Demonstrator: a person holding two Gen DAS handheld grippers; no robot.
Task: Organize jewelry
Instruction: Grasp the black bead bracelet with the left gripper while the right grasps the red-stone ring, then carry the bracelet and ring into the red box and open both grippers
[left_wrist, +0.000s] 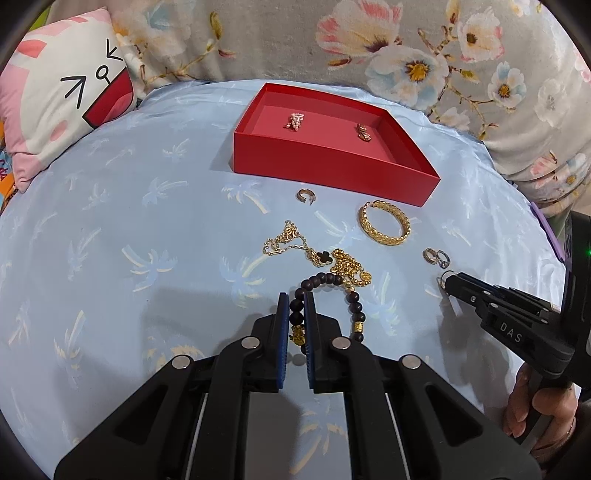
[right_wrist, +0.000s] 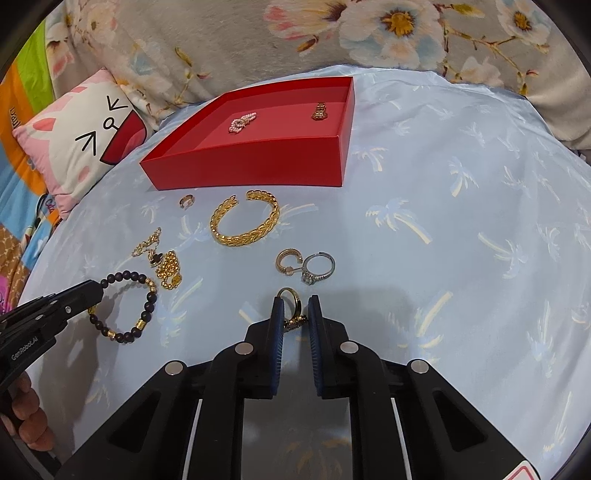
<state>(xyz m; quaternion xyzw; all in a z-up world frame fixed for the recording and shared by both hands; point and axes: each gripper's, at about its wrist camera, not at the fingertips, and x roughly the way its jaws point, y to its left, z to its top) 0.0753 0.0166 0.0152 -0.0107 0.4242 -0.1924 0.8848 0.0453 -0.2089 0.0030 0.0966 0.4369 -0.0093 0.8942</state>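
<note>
left gripper fingers clamped on round-beaded dark bracelet | right gripper fingers clamped on smooth gold ring | glossy red box beyond

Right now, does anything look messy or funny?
Yes. The gold chains lie tangled in a heap on the blue cloth, touching the dark bead bracelet. Only two small pieces sit in the red box.

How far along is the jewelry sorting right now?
Early. Two pieces, a pearl earring and a gold earring, lie in the red box. The left gripper grips the dark beaded bracelet; the right gripper grips a gold ring. Still out: gold cuff bangle, chains, three small rings.
</note>
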